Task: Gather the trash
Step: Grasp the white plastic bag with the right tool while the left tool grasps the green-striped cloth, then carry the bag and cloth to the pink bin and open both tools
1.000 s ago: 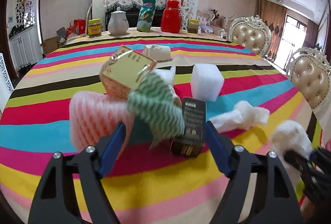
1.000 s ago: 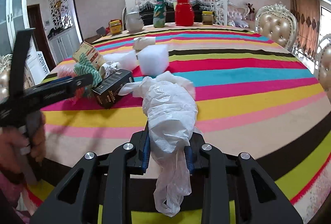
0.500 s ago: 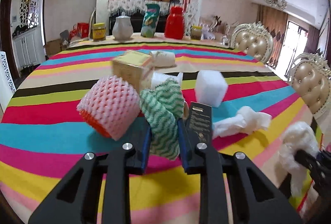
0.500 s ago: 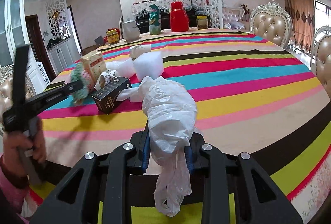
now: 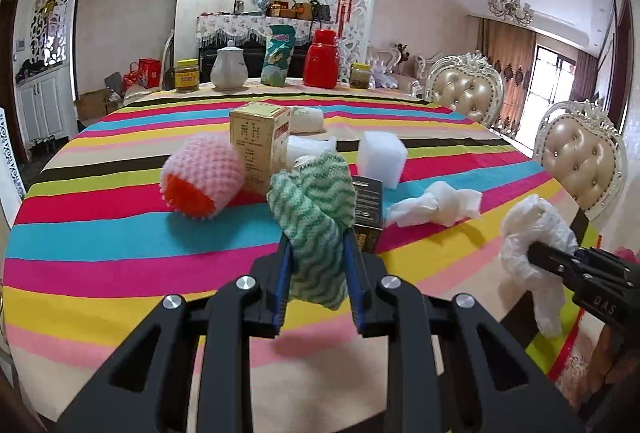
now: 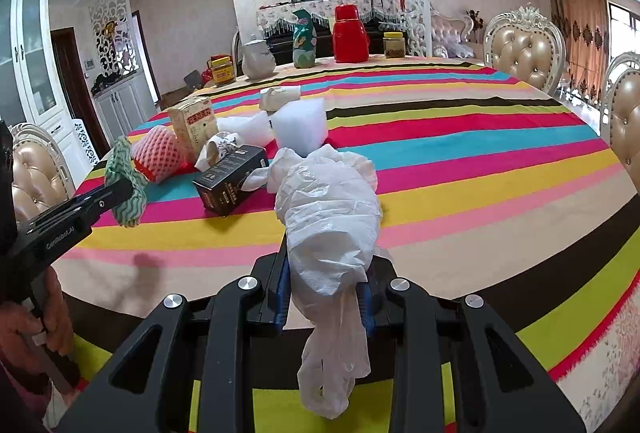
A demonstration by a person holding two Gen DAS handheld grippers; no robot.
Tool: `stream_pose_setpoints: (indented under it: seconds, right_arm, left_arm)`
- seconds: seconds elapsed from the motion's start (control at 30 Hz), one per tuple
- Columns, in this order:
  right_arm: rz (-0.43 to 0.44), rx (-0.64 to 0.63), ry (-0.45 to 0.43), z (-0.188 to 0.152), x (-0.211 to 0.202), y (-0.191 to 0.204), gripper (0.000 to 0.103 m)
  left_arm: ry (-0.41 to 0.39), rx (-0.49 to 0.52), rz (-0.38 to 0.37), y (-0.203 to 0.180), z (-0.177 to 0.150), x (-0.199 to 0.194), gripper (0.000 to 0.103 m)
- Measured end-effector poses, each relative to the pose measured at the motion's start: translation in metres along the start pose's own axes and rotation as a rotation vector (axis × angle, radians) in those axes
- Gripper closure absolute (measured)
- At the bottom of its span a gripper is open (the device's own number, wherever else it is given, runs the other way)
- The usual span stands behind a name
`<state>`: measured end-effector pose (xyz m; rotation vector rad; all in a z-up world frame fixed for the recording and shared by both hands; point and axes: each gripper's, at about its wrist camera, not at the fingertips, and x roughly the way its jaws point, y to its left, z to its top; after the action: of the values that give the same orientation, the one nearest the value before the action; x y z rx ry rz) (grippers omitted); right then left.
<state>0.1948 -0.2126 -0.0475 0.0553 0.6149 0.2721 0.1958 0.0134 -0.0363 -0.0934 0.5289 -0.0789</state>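
Note:
My left gripper [image 5: 318, 253] is shut on a green-and-white wavy cloth [image 5: 316, 209], held above the striped table; the same cloth [image 6: 126, 181] shows at the left of the right wrist view. My right gripper [image 6: 326, 273] is shut on a crumpled white plastic bag [image 6: 330, 217], also seen as the bag [image 5: 532, 233] at the right of the left wrist view. On the table lie a pink foam net [image 5: 200, 173], a tan carton [image 5: 258, 141], a black box [image 5: 366, 207], a white foam block [image 5: 382, 157] and a crumpled tissue [image 5: 436, 203].
The round table [image 5: 100, 233] wears a bright striped cloth. At its far edge stand a yellow-lidded jar [image 5: 187, 75], a white teapot [image 5: 229, 69], a green bag [image 5: 278, 57] and a red jug [image 5: 320, 59]. Padded chairs [image 5: 584, 161] stand on the right. A hand [image 6: 28, 321] grips the left tool.
My left gripper closed on the green cloth and drew it back from the pile and off the table. The pink net rolled and the tan carton stood up. The right gripper kept still.

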Motion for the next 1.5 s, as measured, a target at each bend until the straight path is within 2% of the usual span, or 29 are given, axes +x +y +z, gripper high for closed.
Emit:
stream_pose_setpoints:
  seconds: [0.4,1.07,1.5]
  right_arm:
    - [0.003,0.014,-0.040,-0.002,-0.017,-0.003,0.075]
    - [-0.049,0.084,-0.064,-0.007,-0.035,-0.040,0.075]
    - [-0.116,0.134,-0.092,-0.018,-0.062,-0.078,0.075]
  left_arm:
    - [-0.027,0.106,-0.072,-0.045,-0.016,-0.019,0.079]
    - [-0.020,0.159,-0.122,-0.073,-0.019,-0.016,0.079]
    - [0.009,0.231,-0.242,-0.127,-0.018,-0.004,0.078]
